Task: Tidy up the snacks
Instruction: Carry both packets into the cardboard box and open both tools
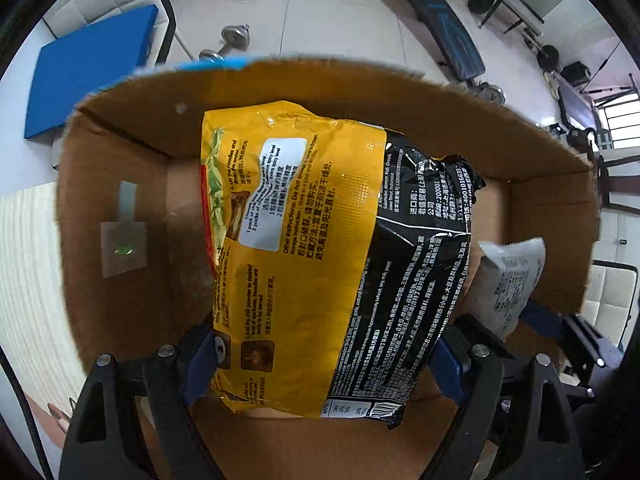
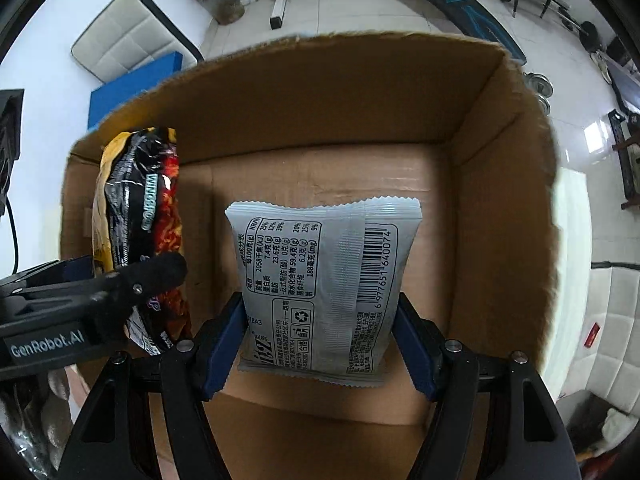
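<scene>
My left gripper [image 1: 324, 360] is shut on a yellow and black noodle packet [image 1: 320, 248] and holds it inside an open cardboard box [image 1: 120, 160]. My right gripper [image 2: 320, 344] is shut on a grey-white snack packet [image 2: 324, 280] and holds it inside the same box [image 2: 500, 200], to the right of the noodle packet [image 2: 136, 216]. In the left wrist view the grey packet [image 1: 508, 284] shows at the right. In the right wrist view the left gripper [image 2: 120, 292] shows at the left edge, side-on.
The box stands on a pale table [image 1: 28, 280]. A blue pad [image 1: 88, 72] lies on a white chair behind. Dumbbells [image 1: 232, 40] and a weight bench [image 1: 440, 16] are on the tiled floor beyond. White cushioned seating [image 2: 608, 340] is at the right.
</scene>
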